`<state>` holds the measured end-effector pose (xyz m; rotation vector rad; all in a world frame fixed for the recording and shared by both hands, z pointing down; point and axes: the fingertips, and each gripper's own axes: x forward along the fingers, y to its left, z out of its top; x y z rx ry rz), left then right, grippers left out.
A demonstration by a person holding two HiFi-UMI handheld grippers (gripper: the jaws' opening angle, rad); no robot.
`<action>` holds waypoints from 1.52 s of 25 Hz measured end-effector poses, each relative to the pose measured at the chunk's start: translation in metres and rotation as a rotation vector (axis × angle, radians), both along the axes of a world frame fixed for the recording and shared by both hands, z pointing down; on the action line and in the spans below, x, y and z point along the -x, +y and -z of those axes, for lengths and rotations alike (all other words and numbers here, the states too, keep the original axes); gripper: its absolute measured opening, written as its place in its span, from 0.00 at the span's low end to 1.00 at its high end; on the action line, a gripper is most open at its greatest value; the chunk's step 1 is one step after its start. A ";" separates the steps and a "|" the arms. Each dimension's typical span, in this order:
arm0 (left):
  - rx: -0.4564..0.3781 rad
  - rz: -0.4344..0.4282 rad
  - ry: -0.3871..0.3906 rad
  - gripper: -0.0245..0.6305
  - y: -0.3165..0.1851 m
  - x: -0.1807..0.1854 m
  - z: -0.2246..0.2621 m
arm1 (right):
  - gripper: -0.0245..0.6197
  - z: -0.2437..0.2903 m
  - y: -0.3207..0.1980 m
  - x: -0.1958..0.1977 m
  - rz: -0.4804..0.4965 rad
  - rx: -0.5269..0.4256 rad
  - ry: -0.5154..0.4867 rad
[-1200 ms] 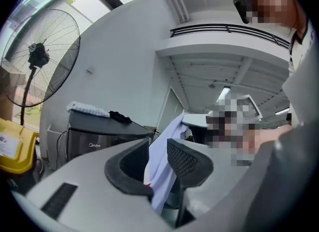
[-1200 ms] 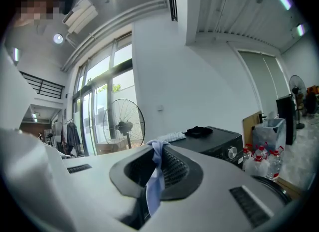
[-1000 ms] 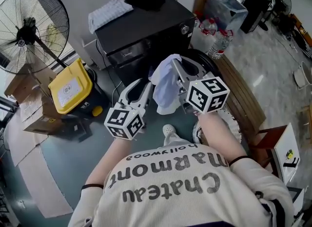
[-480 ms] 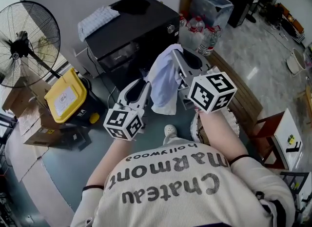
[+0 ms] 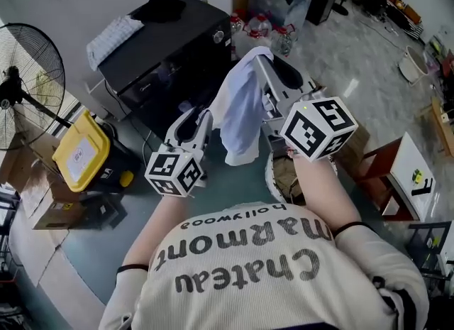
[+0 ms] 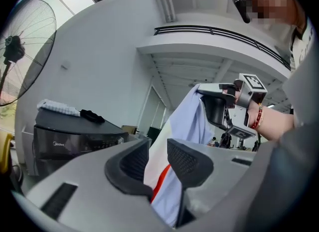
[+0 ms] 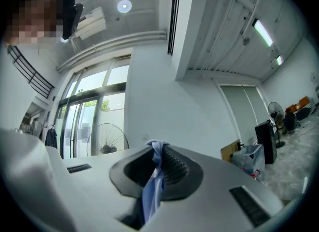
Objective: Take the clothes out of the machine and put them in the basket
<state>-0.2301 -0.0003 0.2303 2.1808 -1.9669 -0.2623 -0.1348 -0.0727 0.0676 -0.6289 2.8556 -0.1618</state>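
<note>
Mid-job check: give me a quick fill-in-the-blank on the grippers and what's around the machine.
The garment hangs from the gripper on the person's ___.
The left gripper has its jaws ___.
The box lid near the fan is ___.
Missing words: right; open; yellow.

Left edge cuts off the fan (image 5: 32, 73).

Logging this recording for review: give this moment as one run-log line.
right claw: shut on pale shirt, held up | left claw: open, beside shirt
</note>
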 end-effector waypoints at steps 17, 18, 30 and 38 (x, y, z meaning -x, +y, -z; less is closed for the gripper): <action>-0.065 -0.170 0.024 0.20 -0.070 -0.172 0.027 | 0.10 0.080 -0.030 -0.235 -0.252 -0.116 -0.087; -0.064 -0.183 0.029 0.20 -0.073 -0.187 0.027 | 0.10 0.082 -0.032 -0.250 -0.266 -0.119 -0.084; -0.048 -0.293 0.035 0.20 -0.094 -0.333 0.020 | 0.10 0.053 -0.039 -0.386 -0.331 -0.068 -0.030; -0.013 -0.312 0.011 0.20 -0.096 -0.383 0.006 | 0.10 0.041 -0.048 -0.436 -0.347 -0.035 -0.047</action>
